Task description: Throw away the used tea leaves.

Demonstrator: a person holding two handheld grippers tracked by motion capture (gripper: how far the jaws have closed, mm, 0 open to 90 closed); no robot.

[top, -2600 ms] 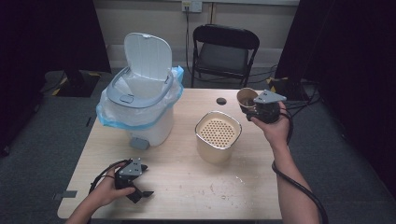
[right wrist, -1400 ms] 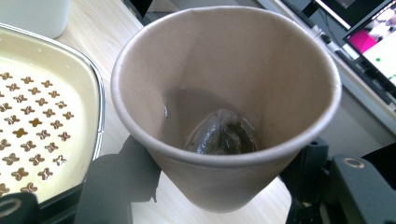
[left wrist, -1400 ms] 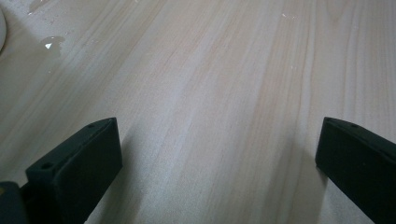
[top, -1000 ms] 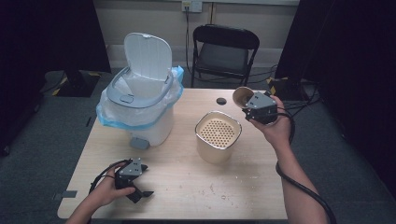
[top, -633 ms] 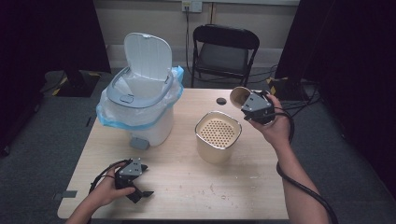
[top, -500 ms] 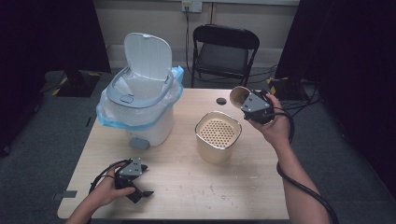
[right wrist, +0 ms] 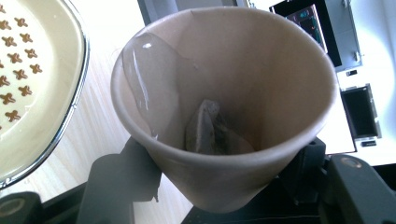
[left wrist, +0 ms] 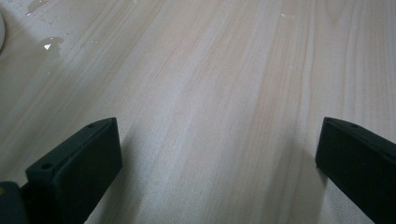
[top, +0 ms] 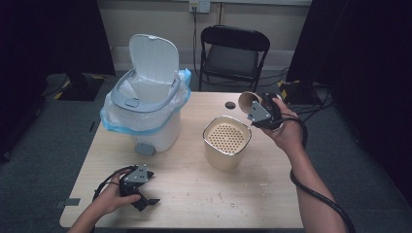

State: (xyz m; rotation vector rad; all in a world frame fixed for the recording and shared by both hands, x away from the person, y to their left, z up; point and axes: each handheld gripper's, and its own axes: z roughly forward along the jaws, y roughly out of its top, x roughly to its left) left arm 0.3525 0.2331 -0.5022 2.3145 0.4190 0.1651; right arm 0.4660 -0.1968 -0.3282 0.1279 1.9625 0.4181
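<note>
My right gripper (top: 253, 106) is shut on a brown paper cup (top: 248, 100), held tilted above the table's far right, its mouth turned left toward a cream strainer container (top: 226, 141). In the right gripper view the cup (right wrist: 224, 107) has a wet tea bag (right wrist: 208, 128) lying inside, and the perforated strainer top (right wrist: 32, 79) sits at the left. My left gripper (top: 145, 199) rests on the table near the front left, open, with bare wood between its fingers (left wrist: 74, 168).
A white bin (top: 145, 109) with a raised lid and blue liner stands at the back left. A small dark cap (top: 230, 105) lies behind the container. A black folding chair (top: 233, 53) stands beyond the table (top: 204, 194).
My right gripper has carried the cup left and tipped it further toward the strainer container. The left gripper has stayed still.
</note>
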